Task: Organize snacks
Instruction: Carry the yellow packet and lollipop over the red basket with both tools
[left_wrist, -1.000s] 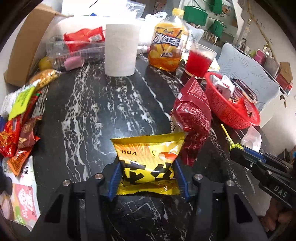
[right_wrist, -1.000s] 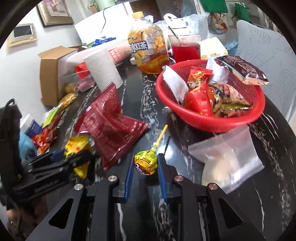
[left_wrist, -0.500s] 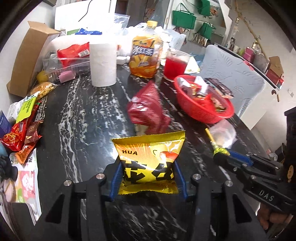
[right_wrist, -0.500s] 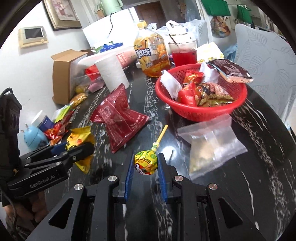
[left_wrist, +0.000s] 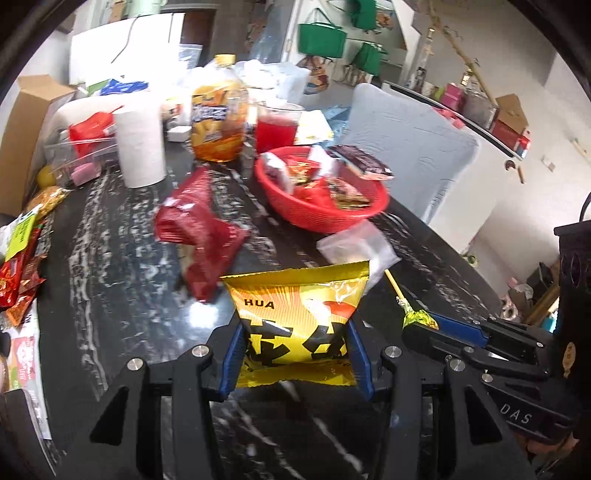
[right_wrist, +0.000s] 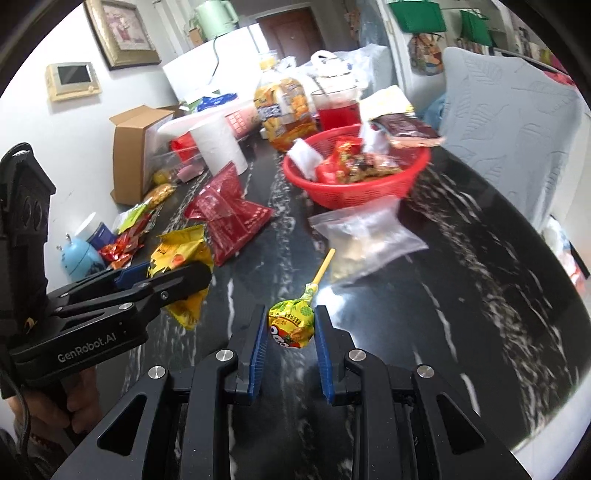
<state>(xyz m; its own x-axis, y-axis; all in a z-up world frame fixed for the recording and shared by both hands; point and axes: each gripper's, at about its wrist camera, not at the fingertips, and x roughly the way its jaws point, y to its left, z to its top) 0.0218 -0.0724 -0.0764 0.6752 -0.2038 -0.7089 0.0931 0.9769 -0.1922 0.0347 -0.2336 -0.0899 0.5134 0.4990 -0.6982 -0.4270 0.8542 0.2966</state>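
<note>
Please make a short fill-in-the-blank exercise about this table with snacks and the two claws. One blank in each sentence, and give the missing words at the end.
1. The left claw is shut on a snack bag whose main colour is ____.
2. The right claw holds a ____ by its wrapped head.
3. The red basket stands on a black ____ table.
4. The cup behind the basket holds a ____ drink.

Missing words: yellow; lollipop; marble; red

Black tongs (right_wrist: 288, 345), blue ribbed pads (right_wrist: 258, 350), silver screws, white "GenRobot.AI" lettering, black cable.
</note>
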